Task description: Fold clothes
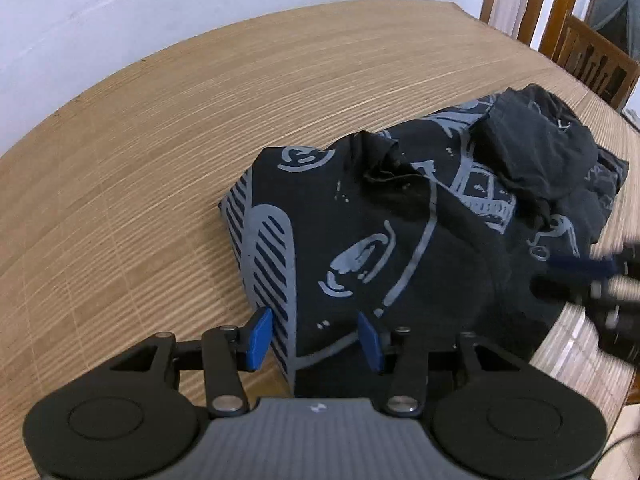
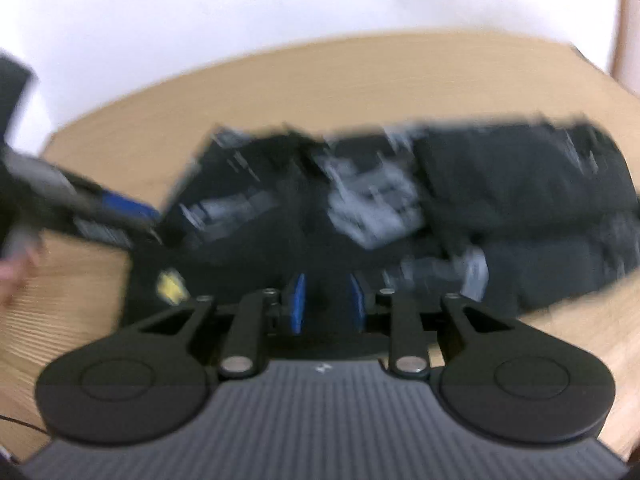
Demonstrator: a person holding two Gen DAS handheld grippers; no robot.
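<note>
Black printed garment (image 1: 400,220) lies on bamboo-matted table (image 1: 160,160) beside white wall (image 1: 120,8).

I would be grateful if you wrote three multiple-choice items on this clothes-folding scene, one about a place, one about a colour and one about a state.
1. Where does the dark garment lie?
A. on the woven table mat
B. over the wooden chair
C. on the floor

2. What colour is the print on the garment?
A. red
B. pale grey
C. yellow

3. How do the pads of the left claw stand?
A. pressed together with nothing between them
C. apart, either side of the garment's near edge
B. out of view

Answers:
1 A: mat shows all round the cloth.
2 B: grey stripes and outlines cover the black fabric.
3 C: the two blue pads sit well apart, with the striped corner between them.
</note>
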